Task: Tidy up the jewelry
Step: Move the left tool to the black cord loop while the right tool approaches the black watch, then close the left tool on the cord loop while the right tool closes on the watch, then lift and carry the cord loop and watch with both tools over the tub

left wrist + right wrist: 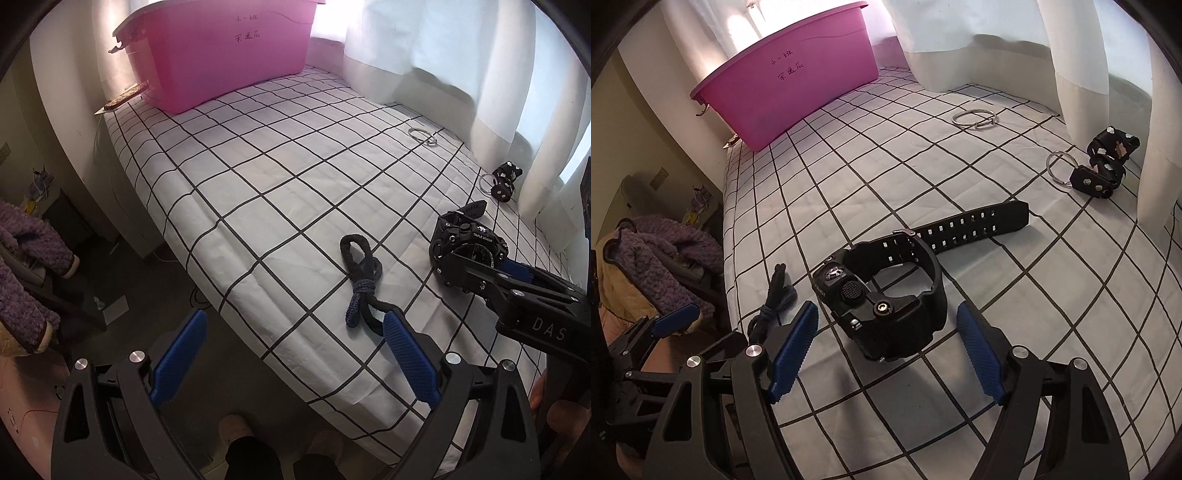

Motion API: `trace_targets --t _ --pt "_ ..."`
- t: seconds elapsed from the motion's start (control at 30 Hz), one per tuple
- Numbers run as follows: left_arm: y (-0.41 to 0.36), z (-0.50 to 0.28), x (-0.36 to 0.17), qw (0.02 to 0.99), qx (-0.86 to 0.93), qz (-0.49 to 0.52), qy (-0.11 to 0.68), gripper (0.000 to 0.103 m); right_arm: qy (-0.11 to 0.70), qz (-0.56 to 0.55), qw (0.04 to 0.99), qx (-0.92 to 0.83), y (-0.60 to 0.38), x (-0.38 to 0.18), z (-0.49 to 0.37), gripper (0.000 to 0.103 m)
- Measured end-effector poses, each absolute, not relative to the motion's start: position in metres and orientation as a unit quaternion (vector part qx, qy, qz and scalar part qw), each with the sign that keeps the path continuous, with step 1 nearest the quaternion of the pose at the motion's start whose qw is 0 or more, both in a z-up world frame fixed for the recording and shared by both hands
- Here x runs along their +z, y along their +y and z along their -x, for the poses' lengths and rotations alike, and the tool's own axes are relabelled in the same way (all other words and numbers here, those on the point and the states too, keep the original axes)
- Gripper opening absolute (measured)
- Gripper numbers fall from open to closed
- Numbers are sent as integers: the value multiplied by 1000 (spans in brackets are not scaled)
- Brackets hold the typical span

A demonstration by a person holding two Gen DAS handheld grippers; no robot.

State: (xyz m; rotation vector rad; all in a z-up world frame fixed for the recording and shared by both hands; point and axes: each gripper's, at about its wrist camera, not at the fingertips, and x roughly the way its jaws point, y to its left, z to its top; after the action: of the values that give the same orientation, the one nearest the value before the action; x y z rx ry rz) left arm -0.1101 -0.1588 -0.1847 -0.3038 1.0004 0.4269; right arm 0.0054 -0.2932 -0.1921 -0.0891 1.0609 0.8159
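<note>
A black digital watch point(886, 291) lies on its side on the checked sheet point(960, 369), strap stretched toward the back right. My right gripper point(886, 314) stands open around the watch body, its blue pads apart from it on both sides. A black and blue braided cord bracelet point(360, 277) lies left of the watch. My left gripper point(295, 325) is open just in front of the cord, its right fingertip near the cord's lower loop. A silver bangle point(975, 120) and a black strap with a key ring point(1097, 170) lie farther back.
A pink plastic tub point(229, 51) stands at the far left corner of the bed. White curtains point(1100, 66) hang along the back and right. The bed edge point(177, 236) drops to the floor on the left, where a purple fuzzy garment point(26, 266) lies on a chair.
</note>
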Motion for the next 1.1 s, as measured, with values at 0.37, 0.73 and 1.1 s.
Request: trace_targets --t 0.37,0.73,1.1 --pt "-168 91 -199 843 197 150 477 94 456 69 800 385 -292 -194 -13 74" --pt "-172 66 -199 847 202 150 469 94 452 54 810 370 -306 -193 -28 74" --pt "-182 56 -193 862 179 119 459 7 449 48 810 374 -307 -193 -26 62"
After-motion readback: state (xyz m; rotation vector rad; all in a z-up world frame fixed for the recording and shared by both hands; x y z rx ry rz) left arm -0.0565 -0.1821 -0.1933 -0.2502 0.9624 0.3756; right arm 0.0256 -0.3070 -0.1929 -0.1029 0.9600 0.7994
